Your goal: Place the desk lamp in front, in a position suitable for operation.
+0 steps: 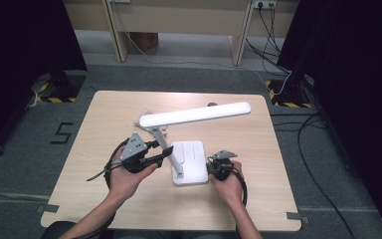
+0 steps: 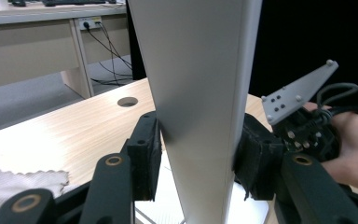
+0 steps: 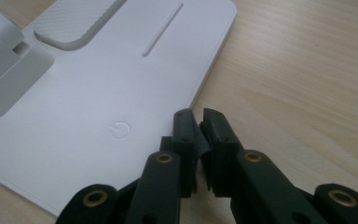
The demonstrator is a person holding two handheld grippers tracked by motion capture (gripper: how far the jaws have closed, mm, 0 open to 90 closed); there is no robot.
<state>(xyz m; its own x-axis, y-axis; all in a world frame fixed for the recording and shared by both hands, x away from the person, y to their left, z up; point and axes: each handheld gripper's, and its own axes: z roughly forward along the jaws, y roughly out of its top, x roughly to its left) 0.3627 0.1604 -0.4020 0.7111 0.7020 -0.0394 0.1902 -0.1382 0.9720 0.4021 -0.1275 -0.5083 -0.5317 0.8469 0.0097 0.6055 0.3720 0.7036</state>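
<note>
White desk lamp (image 1: 189,149) on counter (image 1: 104,124): long flat head, slanted stem, square base. Left tongs (image 2: 198,158) clamped on stem; right tongs (image 3: 199,135) closed, empty, over base edge.

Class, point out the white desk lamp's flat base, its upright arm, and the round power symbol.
white flat lamp base (image 1: 193,155): high view, bare top.
upright lamp arm (image 2: 200,102): left gripper view, front face.
round power symbol (image 3: 120,129): right gripper view, ring.

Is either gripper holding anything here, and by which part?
The left gripper clamps the desk lamp by its upright arm. The right gripper is shut, holding nothing.
</note>
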